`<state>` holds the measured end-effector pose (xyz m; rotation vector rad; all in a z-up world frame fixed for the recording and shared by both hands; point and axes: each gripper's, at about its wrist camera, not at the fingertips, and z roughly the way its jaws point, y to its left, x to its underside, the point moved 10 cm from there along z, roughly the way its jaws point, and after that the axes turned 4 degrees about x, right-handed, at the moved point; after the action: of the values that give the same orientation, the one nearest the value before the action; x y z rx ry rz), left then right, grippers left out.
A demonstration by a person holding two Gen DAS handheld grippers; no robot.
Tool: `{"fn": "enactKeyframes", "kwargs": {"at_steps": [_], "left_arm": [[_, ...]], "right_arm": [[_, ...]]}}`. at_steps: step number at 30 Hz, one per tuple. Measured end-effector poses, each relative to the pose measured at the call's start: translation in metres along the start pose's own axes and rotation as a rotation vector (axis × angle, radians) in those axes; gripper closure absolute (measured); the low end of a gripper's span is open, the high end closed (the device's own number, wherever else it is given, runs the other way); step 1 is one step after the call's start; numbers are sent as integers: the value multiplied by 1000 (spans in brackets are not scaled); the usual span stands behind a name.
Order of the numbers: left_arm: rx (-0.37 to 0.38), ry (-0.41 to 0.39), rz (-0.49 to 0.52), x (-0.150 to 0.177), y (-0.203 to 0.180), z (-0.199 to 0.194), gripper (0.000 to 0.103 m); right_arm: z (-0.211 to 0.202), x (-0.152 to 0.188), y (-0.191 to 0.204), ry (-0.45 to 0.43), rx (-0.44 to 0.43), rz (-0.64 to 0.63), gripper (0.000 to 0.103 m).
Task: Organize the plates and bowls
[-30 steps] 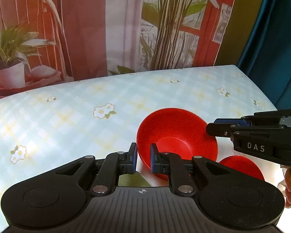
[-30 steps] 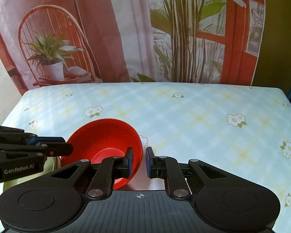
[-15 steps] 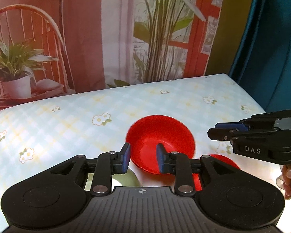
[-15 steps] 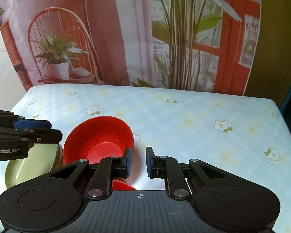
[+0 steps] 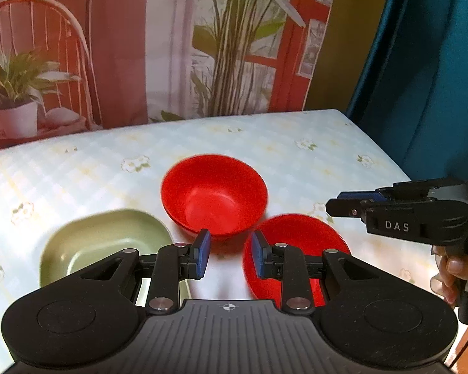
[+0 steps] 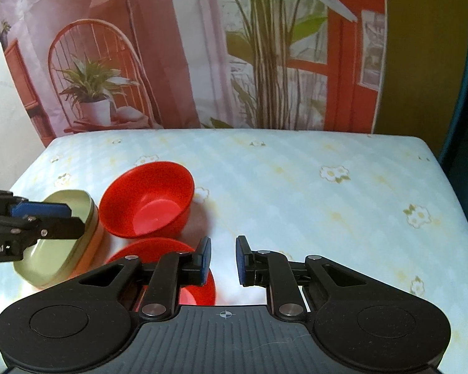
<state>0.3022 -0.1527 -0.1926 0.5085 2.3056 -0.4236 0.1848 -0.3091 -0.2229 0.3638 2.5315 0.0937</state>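
Observation:
A deep red bowl (image 5: 213,193) (image 6: 146,198) stands upright on the flowered tablecloth. Close in front of it lie a shallow red plate (image 5: 296,237) (image 6: 159,247) and a rounded green dish (image 5: 106,240) (image 6: 59,249). My left gripper (image 5: 229,252) hovers over the gap between these dishes, its jaws apart with nothing between them. My right gripper (image 6: 223,260) hangs just right of the red plate, with a narrow gap between its pads and nothing in it. Each gripper shows from the side in the other's view: the right gripper (image 5: 340,204) and the left gripper (image 6: 62,218).
The table (image 6: 327,218) wears a pale checked cloth with flowers. A printed backdrop (image 5: 171,46) of a chair and plants hangs behind it. A teal curtain (image 5: 421,78) is at the right. A person's hand (image 5: 452,268) holds the right gripper's handle.
Both grippers have drawn back and up from the red bowl, which now stands farther off. The left jaws have widened. The green dish and the red plate have come fully into view.

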Motion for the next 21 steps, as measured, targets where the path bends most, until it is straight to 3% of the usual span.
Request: {"fn": "enactKeyframes", "kwargs": {"at_steps": [21], "left_arm": [[71, 94, -73, 41, -13, 15, 73]], "right_arm": [[3, 35, 16, 56, -45, -11, 84]]}}
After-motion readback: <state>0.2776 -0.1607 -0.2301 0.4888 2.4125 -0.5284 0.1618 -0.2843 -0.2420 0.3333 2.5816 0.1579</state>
